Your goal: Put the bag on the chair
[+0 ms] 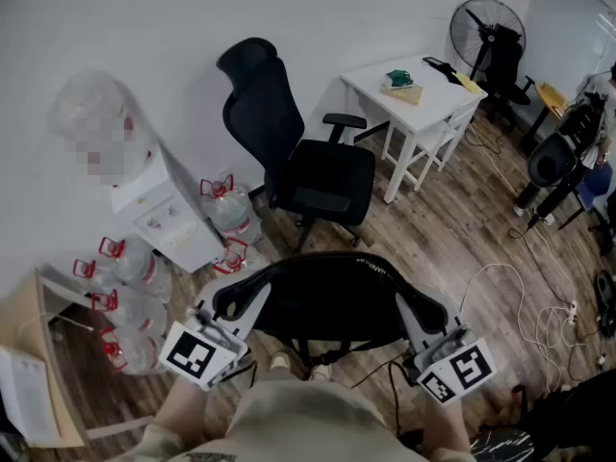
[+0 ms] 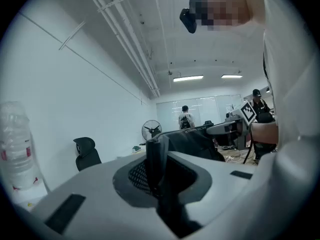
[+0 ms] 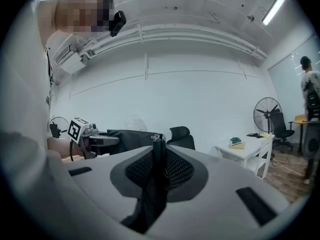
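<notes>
Both tongs engaged, each clamped on black fabric. Left tongs [image 2: 157, 170]: jaws pressed together on a thin upright fold of the bag [image 1: 329, 301], pinched at its left end. Right tongs [image 3: 158, 170]: the same, jaws closed on a dark fold at the bag's right end. The bag hangs stretched between the two tongs, top edge arched, clear of the wood floor [image 1: 452, 229]. It is not on the chair [image 1: 308, 166]. The bag sits on my side of the chair, near it and roughly in line with the seat but apart from it, with bare floor and the chair's base between. The chair is a black office chair with headrest and armrests, seat turned partly toward me, nothing on the seat. To the right of the chair and close beside its armrest stands a white worktop [image 1: 438, 92] carrying a small green object [image 1: 399, 78]; a standing fan [image 1: 488, 29] is beyond that, farther from the chair. To the left of the chair, against the wall, stands a white water dispenser [image 1: 166, 215], with clear water bottles [image 1: 231, 212] between it and the chair and more bottles on its far side.
</notes>
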The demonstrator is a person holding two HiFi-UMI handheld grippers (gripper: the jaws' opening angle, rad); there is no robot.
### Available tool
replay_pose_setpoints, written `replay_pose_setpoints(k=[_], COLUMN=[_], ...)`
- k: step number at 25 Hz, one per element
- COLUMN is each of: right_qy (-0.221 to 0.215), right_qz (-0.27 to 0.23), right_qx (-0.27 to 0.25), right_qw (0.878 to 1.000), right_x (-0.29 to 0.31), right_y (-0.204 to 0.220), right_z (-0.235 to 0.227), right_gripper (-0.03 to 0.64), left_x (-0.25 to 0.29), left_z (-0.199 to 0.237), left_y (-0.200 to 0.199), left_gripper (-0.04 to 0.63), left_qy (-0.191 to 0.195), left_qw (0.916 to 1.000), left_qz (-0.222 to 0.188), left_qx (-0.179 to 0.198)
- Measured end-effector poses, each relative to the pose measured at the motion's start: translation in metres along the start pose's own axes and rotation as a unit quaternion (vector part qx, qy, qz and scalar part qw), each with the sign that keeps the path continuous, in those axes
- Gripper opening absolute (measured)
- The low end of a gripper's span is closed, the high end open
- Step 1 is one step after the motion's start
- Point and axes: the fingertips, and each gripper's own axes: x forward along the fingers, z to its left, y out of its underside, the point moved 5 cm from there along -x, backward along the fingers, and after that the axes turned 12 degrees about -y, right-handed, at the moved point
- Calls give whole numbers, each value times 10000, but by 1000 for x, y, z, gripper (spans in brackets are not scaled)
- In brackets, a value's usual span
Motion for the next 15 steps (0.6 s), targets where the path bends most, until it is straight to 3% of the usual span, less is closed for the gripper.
replay_pose_setpoints(k=[15], right_qy=[28], right_qz=[-56], right_qx=[153], right_qw=[9999], right_x=[-13], right_y=[5], right_z=[3], right_gripper=[66], left_x=[-5], left_z=[-13], left_y=[-1], left_gripper=[60], left_qy=[-12], left_qw=[10000], left_qz=[-17], left_qx=[40])
